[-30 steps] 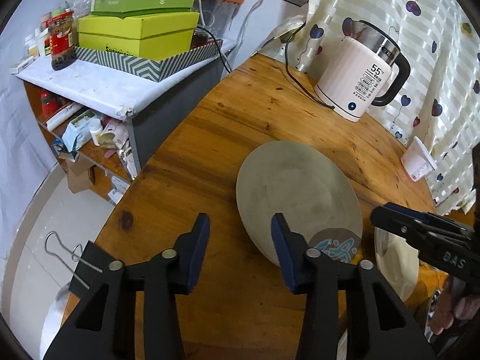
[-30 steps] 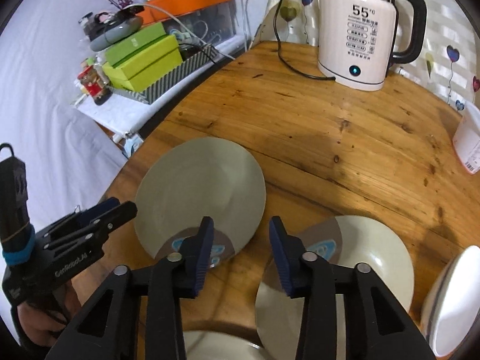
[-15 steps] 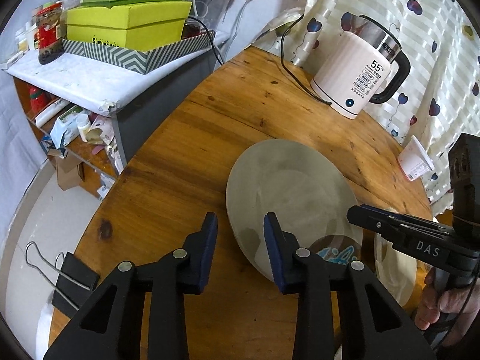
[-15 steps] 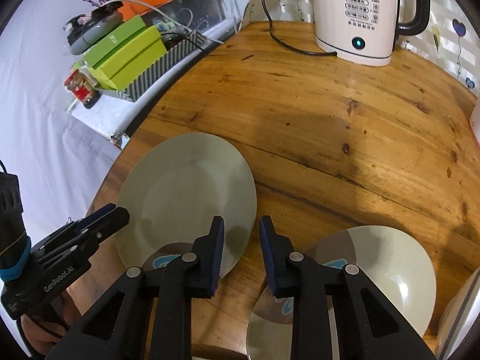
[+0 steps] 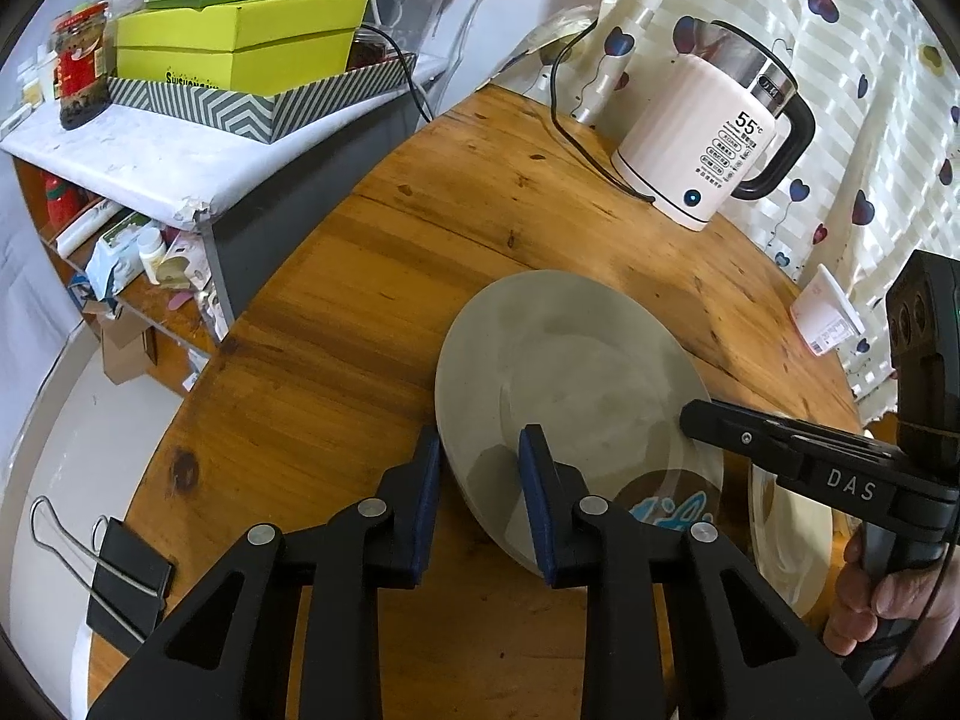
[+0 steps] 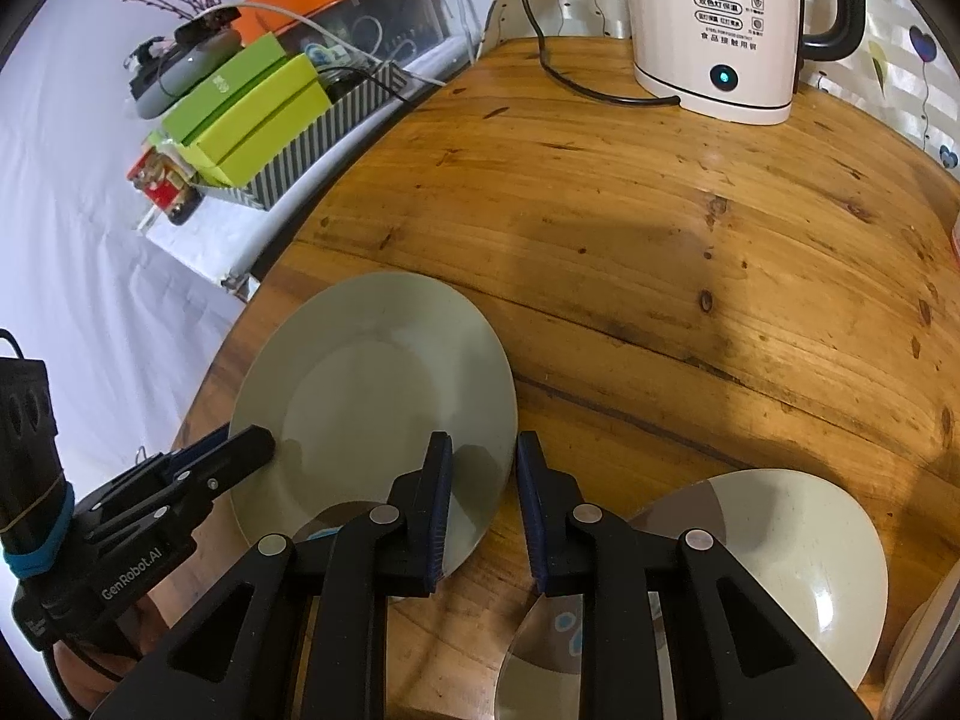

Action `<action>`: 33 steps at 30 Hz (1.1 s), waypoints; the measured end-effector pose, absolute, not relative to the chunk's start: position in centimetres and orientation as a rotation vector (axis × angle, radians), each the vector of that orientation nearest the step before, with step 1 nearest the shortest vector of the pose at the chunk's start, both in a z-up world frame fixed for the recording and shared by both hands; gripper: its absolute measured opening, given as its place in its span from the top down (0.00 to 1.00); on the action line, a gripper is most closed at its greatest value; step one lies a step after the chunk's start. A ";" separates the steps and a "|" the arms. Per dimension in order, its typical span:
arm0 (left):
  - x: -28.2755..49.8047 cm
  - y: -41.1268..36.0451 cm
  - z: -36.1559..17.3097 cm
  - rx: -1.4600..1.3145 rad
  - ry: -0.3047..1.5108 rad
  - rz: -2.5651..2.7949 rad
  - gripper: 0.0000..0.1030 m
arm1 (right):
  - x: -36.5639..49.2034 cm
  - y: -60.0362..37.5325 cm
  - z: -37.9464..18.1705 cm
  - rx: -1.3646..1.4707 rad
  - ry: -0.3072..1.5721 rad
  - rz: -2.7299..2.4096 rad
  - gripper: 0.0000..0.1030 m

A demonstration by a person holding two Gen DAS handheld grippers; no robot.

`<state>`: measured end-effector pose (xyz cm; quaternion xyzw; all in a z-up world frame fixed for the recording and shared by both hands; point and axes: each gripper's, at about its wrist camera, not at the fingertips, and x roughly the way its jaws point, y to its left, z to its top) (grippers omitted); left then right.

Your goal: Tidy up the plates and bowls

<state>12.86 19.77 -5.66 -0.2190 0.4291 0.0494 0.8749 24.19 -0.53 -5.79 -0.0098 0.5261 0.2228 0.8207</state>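
Left gripper [image 5: 480, 468] straddles the near-left rim of the grey-green plate [image 5: 570, 384], jaws closing, pads not visibly pinching; right gripper [image 6: 480, 480] straddles its opposite rim, narrow gap, no grip seen. Step: two-handed pickup of this plate, flat on the round wooden table [image 6: 660, 228]. Next likely needs both clamps firm, then a level lift toward the second plate [image 6: 780, 540]; both plates empty.
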 end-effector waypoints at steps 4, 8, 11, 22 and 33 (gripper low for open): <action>12.7 19.7 -5.4 -0.443 0.890 0.109 0.74 | 24.2 -0.6 -5.9 -0.012 1.129 0.473 0.80; 12.4 19.6 -4.9 -0.432 0.883 0.111 0.74 | 23.9 -0.5 -5.4 -0.013 1.123 0.475 0.80; 12.1 19.6 -4.6 -0.436 0.881 0.112 0.74 | 23.4 -0.4 -4.8 -0.023 1.110 0.477 0.80; 9.9 18.1 -2.3 -0.405 0.856 0.115 0.74 | 20.5 -1.3 -2.5 -0.022 1.073 0.483 0.81; 6.6 14.8 -0.7 -0.362 0.851 0.087 0.74 | 16.1 -4.0 -1.3 0.001 1.058 0.466 0.81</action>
